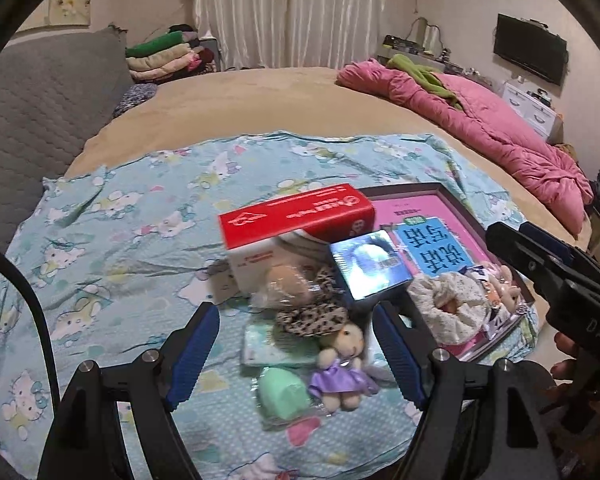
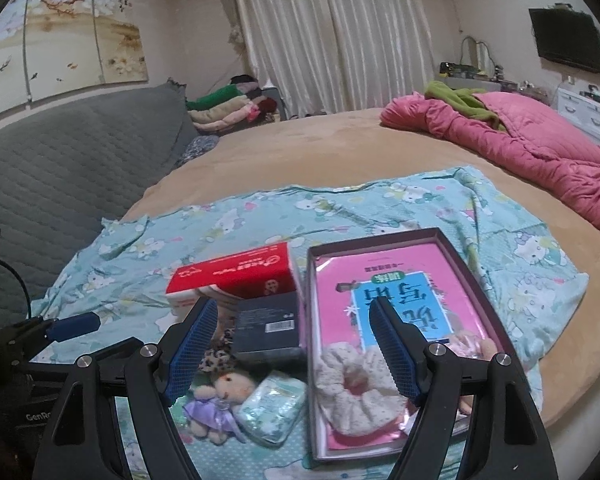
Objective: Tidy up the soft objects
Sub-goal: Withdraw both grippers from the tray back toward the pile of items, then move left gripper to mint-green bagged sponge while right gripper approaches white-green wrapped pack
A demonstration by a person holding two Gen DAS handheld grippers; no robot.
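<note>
I see left gripper (image 1: 296,354) and right gripper (image 2: 294,350) jaws spread, empty; plush doll (image 1: 342,368) at 12 o'clock of left.

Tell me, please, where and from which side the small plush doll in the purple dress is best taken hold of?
Probably around the plush doll's middle, across the purple dress, coming down from above. It lies flat on the patterned sheet, its body narrow and soft enough to pinch. The leopard scrunchie crowds its head and the mint-green packet sits close on one side, so the torso gives the clearest hold.
</note>
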